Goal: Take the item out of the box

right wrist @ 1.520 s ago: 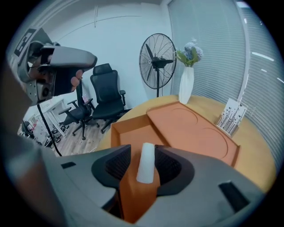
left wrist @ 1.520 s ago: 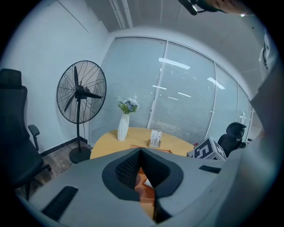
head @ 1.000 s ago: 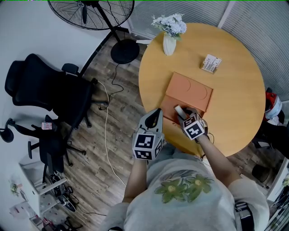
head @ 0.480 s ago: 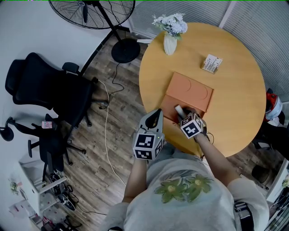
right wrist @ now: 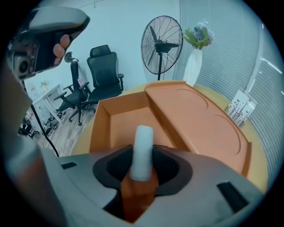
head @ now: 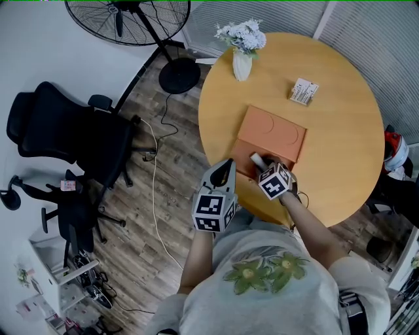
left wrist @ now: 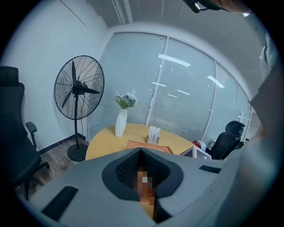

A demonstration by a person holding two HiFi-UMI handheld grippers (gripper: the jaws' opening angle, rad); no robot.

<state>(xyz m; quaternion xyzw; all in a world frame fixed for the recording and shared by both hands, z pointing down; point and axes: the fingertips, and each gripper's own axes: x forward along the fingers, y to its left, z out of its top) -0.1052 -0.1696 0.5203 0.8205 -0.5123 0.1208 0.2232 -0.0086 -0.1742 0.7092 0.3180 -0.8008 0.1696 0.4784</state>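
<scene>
An orange box lies open on the round wooden table [head: 340, 150], its lid [head: 273, 133] flipped back and its tray [right wrist: 117, 126] facing me. A white cylindrical item [right wrist: 143, 148] stands out of the tray, and it also shows in the head view as the item [head: 256, 159]. My right gripper [right wrist: 143, 165] reaches into the tray with this item between its jaws, which are closing on it. I cannot make out the pads pressing it. My left gripper [head: 221, 173] hangs off the table's near edge with its tips together and nothing held.
A white vase of flowers [head: 242, 60] and a small printed carton [head: 305, 91] stand at the far side of the table. On the wooden floor to the left are a black office chair [head: 65, 134], a standing fan [head: 127, 19] and a loose cable [head: 156, 190].
My right gripper has crept a little further over the box tray towards the white item. The left gripper has stayed where it was.
</scene>
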